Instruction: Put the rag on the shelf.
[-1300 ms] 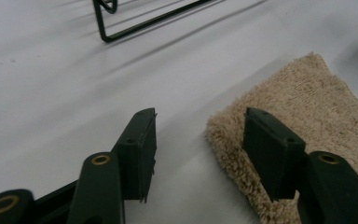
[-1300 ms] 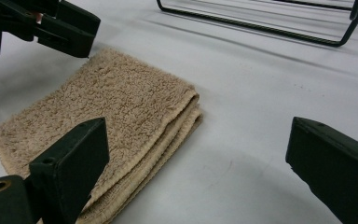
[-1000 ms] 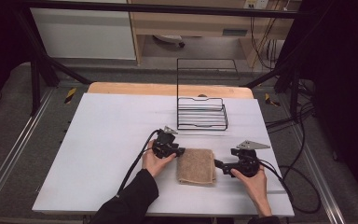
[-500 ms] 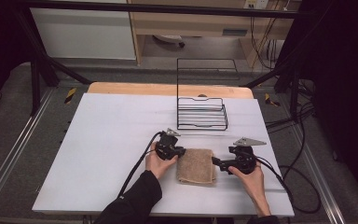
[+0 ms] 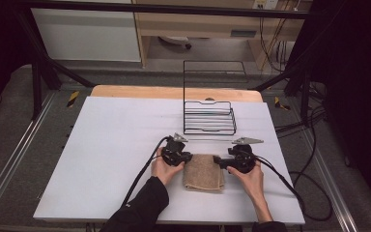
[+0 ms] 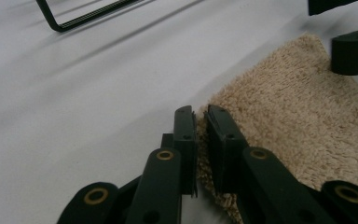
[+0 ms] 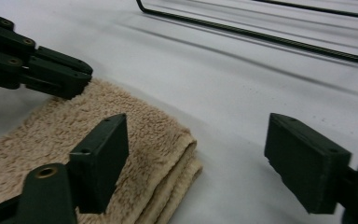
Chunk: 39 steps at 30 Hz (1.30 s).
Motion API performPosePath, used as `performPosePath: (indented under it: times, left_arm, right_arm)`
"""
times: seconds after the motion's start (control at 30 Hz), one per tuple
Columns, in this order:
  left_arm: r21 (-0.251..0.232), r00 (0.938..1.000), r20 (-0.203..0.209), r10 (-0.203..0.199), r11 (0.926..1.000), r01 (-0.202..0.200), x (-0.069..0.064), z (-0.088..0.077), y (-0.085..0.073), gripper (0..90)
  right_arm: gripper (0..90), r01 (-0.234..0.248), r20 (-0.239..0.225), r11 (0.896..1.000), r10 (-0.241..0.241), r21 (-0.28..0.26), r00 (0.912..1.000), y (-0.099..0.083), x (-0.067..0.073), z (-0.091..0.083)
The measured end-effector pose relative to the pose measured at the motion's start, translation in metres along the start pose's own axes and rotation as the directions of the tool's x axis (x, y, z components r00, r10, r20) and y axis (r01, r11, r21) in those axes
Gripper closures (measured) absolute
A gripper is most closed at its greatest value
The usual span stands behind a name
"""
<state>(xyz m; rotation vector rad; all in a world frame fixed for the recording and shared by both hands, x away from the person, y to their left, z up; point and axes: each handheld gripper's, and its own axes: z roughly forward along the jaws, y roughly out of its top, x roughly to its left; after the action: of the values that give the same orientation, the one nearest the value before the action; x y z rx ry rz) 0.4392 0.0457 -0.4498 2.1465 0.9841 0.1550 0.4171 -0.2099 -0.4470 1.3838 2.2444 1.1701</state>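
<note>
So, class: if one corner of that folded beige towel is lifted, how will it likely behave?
The towel is looped terry, so probably floppy; it would sag. Its folded layers lie loose and may fall open. It looks light and unlikely to slip.

A black wire rack (image 5: pixel 209 117) stands on the white table (image 5: pixel 101 145), towel (image 5: pixel 203 172) nearby.

A folded beige terry towel (image 5: pixel 203 171) lies flat on the white surface (image 5: pixel 101 145), near its front edge and a little right of the middle. Its pile is looped and fuzzy; the stacked layers of the fold show along one side in the right gripper view. A black wire rack (image 5: pixel 209 117) stands upright farther back, toward the rear edge, well apart from the towel. It has a low basket of horizontal wires and a tall rectangular frame behind.
</note>
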Motion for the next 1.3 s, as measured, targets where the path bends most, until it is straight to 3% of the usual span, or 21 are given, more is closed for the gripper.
performPosePath:
  times: [0.33,0.73,0.97,1.3]
  left_arm:
    - [-0.007,1.0,0.0,0.008,0.9999,-0.009,-0.0006,0.0003,-0.0007,81.5]
    - [-0.009,0.9999,0.006,0.011,0.9999,-0.011,0.0005,0.0004,-0.0008,81.5]
    - [-0.01,0.9998,0.021,-0.003,0.9999,0.003,0.0028,0.0003,-0.0009,81.5]
    - [-0.017,0.9989,0.036,-0.031,0.9993,0.032,0.0041,-0.001,-0.0013,85.0]
  right_arm:
    - [49.3,-0.027,-0.007,0.999,0.027,0.039,0.9996,-0.0032,0.0023,0.0064]
    - [76.9,-0.075,-0.062,0.995,0.079,0.066,0.995,-0.0052,0.006,0.0067]
    - [82.6,-0.116,-0.083,0.99,0.123,0.083,0.989,-0.0034,0.0037,0.0077]
    - [83.6,-0.101,-0.085,0.992,0.107,0.07,0.9907,-0.0032,0.0043,0.0057]
